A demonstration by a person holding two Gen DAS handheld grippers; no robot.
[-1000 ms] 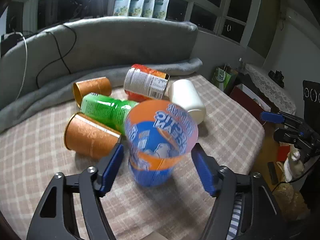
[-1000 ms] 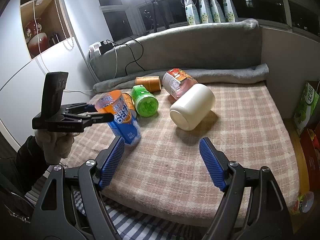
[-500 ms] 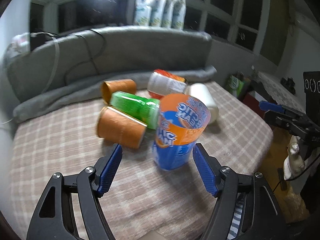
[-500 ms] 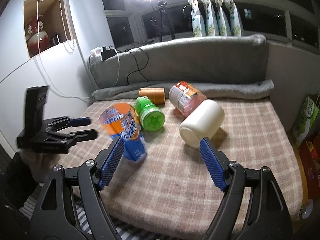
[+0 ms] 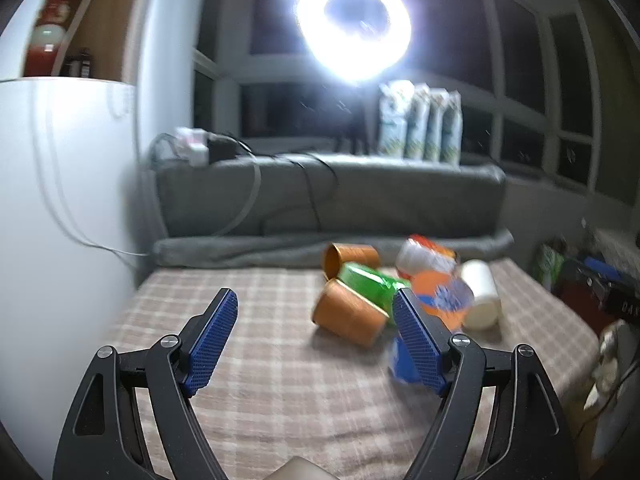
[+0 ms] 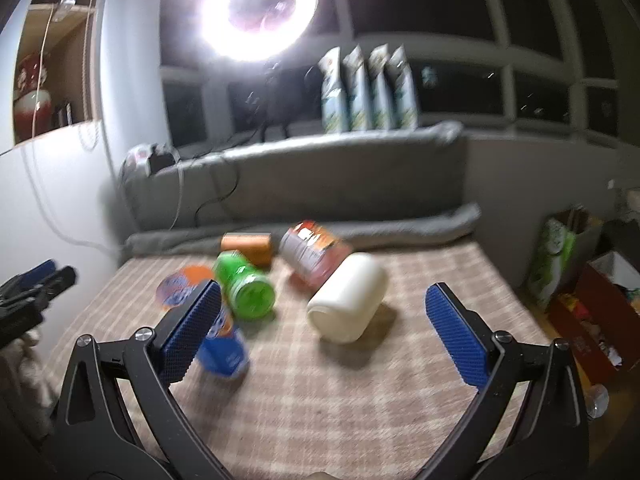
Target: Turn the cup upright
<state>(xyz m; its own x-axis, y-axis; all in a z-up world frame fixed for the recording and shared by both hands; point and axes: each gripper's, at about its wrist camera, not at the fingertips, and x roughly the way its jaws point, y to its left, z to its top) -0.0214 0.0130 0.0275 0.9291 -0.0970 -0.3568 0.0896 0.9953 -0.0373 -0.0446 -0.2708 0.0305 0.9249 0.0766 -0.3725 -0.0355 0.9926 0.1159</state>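
Note:
The orange-and-blue printed cup (image 6: 224, 344) stands upright on the checked cloth, mouth up. In the left wrist view it (image 5: 440, 300) shows partly behind the right finger. My left gripper (image 5: 316, 340) is open and empty, pulled back to the left of the cup. It also shows at the left edge of the right wrist view (image 6: 36, 280). My right gripper (image 6: 320, 328) is open and empty above the near part of the cloth.
Lying on the cloth are two brown cups (image 5: 348, 314) (image 6: 246, 246), a green can (image 6: 246, 290), a red-labelled can (image 6: 312, 252) and a white jar (image 6: 348, 304). A grey cushion (image 6: 320, 184) lines the back. Boxes (image 6: 600, 300) stand right of the cloth.
My left gripper has drawn back and swung left, away from the cup that stood between its fingers. The cup stays upright. The right gripper has tilted up and back a little.

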